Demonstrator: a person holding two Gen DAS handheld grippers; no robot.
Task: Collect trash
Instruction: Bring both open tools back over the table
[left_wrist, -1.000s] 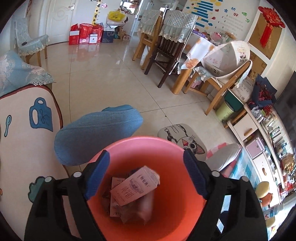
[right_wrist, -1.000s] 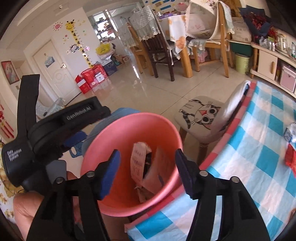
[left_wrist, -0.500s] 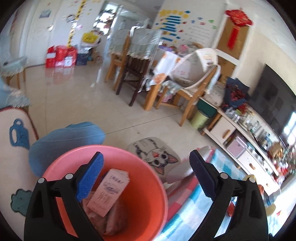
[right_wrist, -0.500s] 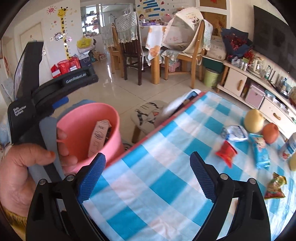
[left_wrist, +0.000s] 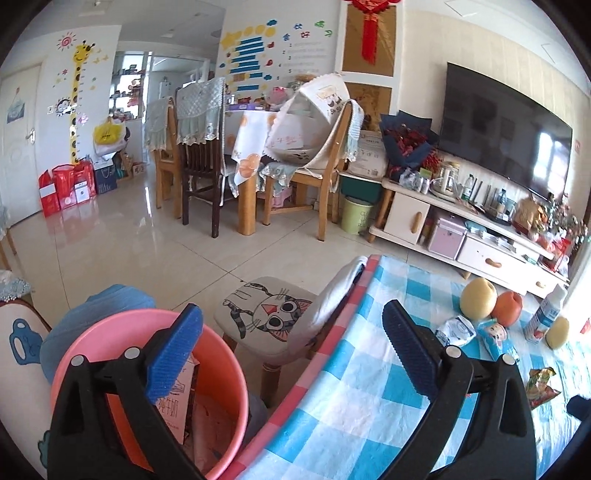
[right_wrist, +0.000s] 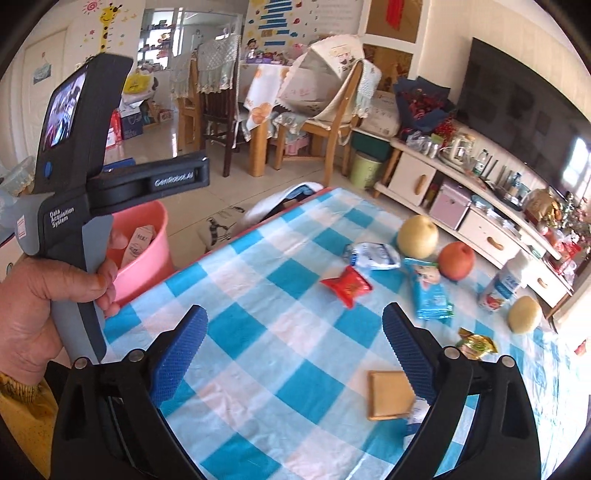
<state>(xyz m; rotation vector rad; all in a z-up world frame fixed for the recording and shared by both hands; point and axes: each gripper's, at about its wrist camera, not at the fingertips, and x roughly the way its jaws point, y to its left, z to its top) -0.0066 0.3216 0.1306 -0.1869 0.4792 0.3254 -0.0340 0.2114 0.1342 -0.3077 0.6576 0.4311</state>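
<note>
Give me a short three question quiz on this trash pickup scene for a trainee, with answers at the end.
1. True or false: the right tongs hold a wrapper.
2. Which lies nearest the right tongs: A the red wrapper, B the brown square packet, C the bottle?
3. Fill in: the pink bin stands off the table's ____ edge, as the right camera sees it.

Key: 1 false, both tongs are open and empty. 2 B. 3 left.
</note>
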